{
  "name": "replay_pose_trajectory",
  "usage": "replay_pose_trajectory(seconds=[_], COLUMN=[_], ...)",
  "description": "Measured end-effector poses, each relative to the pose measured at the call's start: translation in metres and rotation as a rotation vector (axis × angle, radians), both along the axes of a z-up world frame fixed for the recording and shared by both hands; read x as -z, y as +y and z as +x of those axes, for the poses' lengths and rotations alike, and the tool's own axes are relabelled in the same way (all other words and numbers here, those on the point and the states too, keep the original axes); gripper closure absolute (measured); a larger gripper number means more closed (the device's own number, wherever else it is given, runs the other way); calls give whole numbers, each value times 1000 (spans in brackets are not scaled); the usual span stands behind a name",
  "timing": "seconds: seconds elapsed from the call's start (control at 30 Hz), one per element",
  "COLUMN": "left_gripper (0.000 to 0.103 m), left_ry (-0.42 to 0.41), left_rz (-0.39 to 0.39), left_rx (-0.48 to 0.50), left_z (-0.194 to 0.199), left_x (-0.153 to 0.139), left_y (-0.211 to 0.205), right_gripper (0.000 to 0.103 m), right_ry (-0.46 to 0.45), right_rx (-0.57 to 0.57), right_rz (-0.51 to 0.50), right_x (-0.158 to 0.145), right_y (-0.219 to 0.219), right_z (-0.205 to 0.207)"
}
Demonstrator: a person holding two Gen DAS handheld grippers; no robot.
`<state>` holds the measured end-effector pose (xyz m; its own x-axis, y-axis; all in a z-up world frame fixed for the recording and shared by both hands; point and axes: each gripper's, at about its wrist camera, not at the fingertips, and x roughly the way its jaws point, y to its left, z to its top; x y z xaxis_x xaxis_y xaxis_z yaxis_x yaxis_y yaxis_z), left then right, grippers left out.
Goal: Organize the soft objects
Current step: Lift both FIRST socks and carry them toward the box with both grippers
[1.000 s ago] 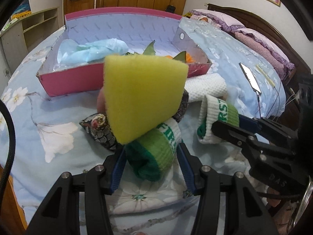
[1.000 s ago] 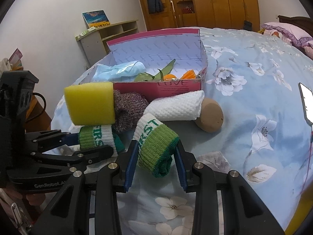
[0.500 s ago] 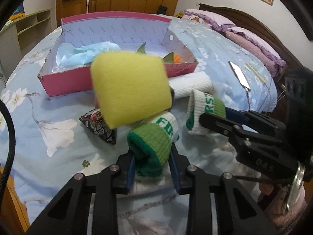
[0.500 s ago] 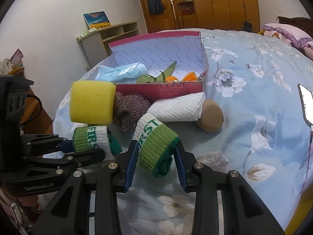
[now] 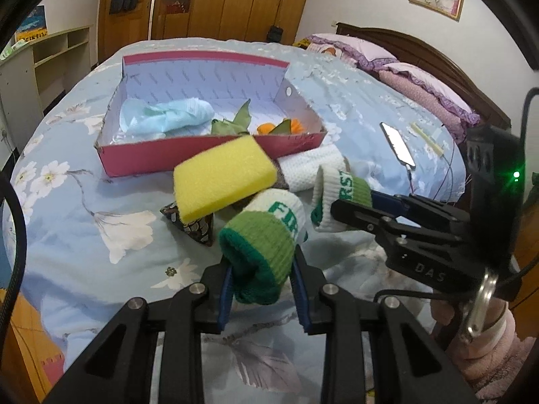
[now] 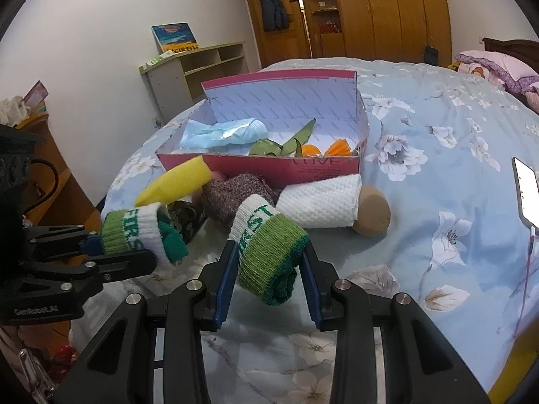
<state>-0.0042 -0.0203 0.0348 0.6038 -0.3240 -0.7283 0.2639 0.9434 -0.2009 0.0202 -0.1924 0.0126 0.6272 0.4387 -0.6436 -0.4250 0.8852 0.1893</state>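
Note:
My left gripper (image 5: 261, 281) is shut on a rolled green and white sock (image 5: 266, 242), held above the bed. A yellow sponge (image 5: 224, 176) rests tilted on top of that sock. My right gripper (image 6: 267, 279) is shut on a matching green and white sock (image 6: 269, 245). The pink box (image 5: 202, 155) lies beyond both, holding a light blue cloth (image 5: 165, 118) and green and orange pieces (image 5: 269, 124). A white rolled towel (image 6: 320, 202), a brown knit item (image 6: 235, 195) and a patterned pouch (image 5: 193, 225) lie in front of the box.
A tan round object (image 6: 372, 215) lies right of the towel. A phone (image 6: 527, 192) with a cable lies on the floral bedsheet at the right. Pillows (image 5: 421, 77) and headboard stand at the far right. A shelf unit (image 6: 198, 67) and wardrobes stand behind.
My left gripper has lifted and pulled back with its sock. The yellow sponge on it has tipped from upright to lying flatter. The right gripper has barely moved.

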Motion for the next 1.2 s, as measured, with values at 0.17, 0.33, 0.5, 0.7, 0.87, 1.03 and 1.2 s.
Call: replay_pose_trajectory(seconds=[0.17,0.33,0.5,0.7,0.87,1.03,1.2], left_gripper=[72,72,72,72,72,72,71], left_ry=[-30,-56,-67,-79,-87,-95,-113], left_rz=[3,0,1,10,19,25,37], left_rx=[4,0,-29,-60,-83,-98,-112], left_z=[-10,-15,-13,-7,2,15,28], left_x=[-12,-21,-24,-28,-32,-35,-40], left_y=[1,2,8,16,21,25,27], right_gripper=[66,66,66,66,66,66,66], right_ry=[-14,-32,-49,-73,-88,-104,-124], right_rx=[-3,-11,-18,-22,-19,-18,-16], right_rz=[1,-3,-6,-16,-27,-43,-56], right_x=[-6,-12,-18,-27,-34,-41,-48], right_y=[2,5,7,10,10,12,15], right_z=[-4,-9,-13,-14,-9,-1,8])
